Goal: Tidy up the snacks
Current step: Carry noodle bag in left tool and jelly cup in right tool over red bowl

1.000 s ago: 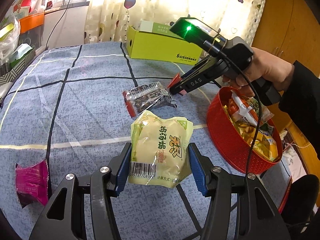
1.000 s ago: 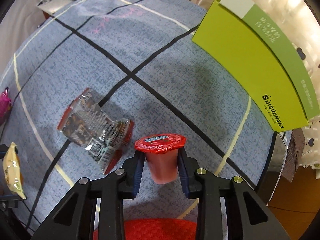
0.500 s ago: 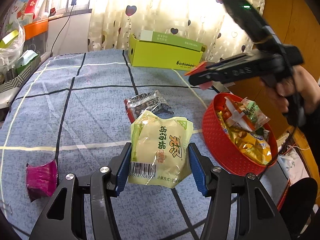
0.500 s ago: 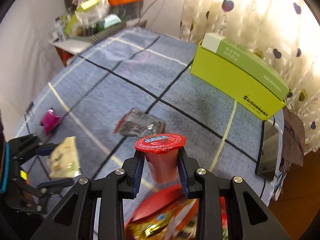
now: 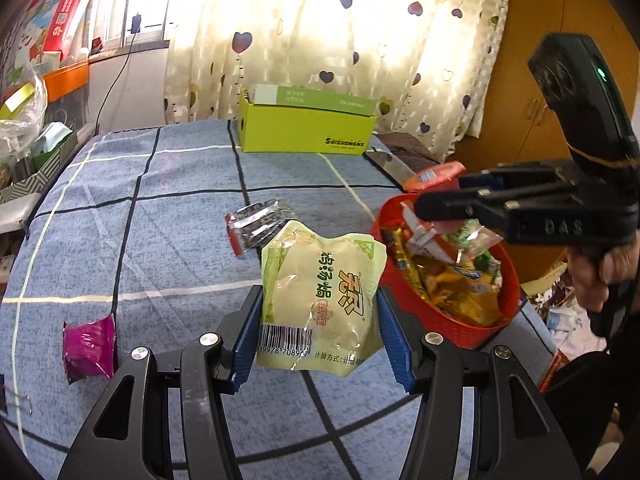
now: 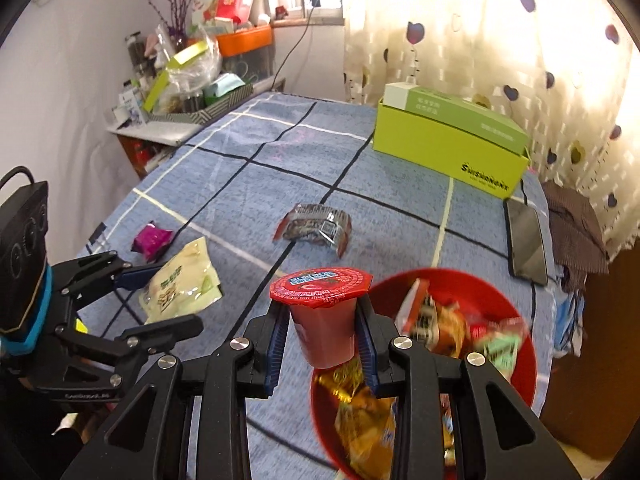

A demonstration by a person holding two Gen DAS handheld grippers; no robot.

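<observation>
Right gripper (image 6: 323,342): fingers clamped on red jelly cup (image 6: 322,312), held over near rim of red basket (image 6: 516,332). Risk: early release, cup hits rim, rolls onto bench (image 6: 256,168).
Left gripper (image 5: 320,334): fingers pinching green-yellow snack pouch (image 5: 320,292) above bench, beside basket. Risk: slick film slipping; grippers colliding over basket.

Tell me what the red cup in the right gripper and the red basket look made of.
Red cup: likely translucent plastic with a printed foil-like peel lid; the sealed rim overhangs.
Red basket: apparently moulded plastic; its outer wall shows a fine woven-look texture.
</observation>
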